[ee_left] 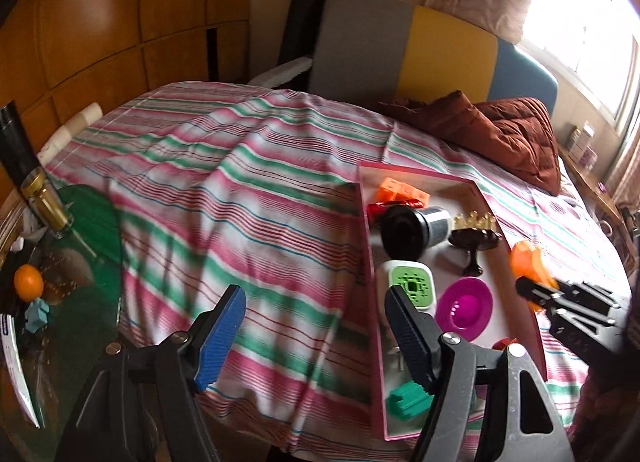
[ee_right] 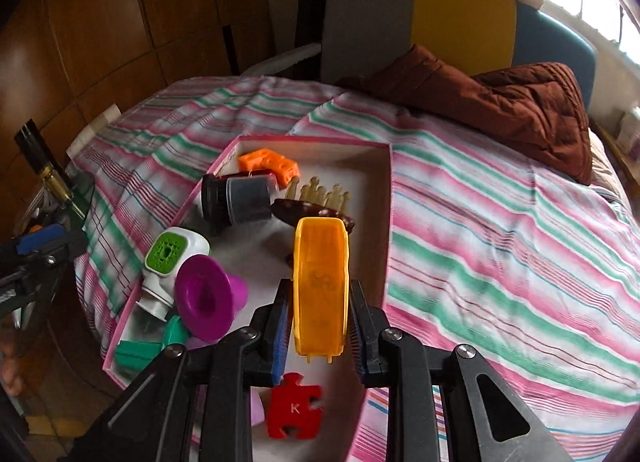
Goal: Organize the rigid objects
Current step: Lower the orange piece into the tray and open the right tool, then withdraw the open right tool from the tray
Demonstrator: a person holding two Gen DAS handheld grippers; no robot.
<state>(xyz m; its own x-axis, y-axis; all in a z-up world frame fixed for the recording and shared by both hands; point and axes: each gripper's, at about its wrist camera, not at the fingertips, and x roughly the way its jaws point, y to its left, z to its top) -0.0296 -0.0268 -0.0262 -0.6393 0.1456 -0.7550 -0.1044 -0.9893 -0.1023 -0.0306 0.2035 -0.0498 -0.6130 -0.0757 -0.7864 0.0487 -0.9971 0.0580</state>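
A shallow pink-rimmed tray point(ee_right: 390, 197) lies on the striped bedspread point(ee_right: 500, 242). It holds an orange block point(ee_right: 268, 161), a black and grey cylinder point(ee_right: 240, 197), a white device with a green face point(ee_right: 168, 254), a purple cup point(ee_right: 204, 298), a green block point(ee_right: 136, 354), a red puzzle piece point(ee_right: 294, 410) and a brown stand point(ee_right: 316, 213). My right gripper point(ee_right: 320, 290) is shut on a yellow-orange plastic scoop point(ee_right: 320, 262), held above the tray. My left gripper point(ee_left: 316, 302) stands open over the bedspread point(ee_left: 240, 201), just left of the tray point(ee_left: 370, 262), with nothing between its fingers.
A brown quilt point(ee_right: 520, 109) is bunched at the head of the bed below a grey, yellow and blue headboard point(ee_right: 460, 21). A glass-topped side table point(ee_left: 60, 302) at the left carries an orange fruit point(ee_left: 28, 282), a dark bottle point(ee_left: 24, 165) and small clutter.
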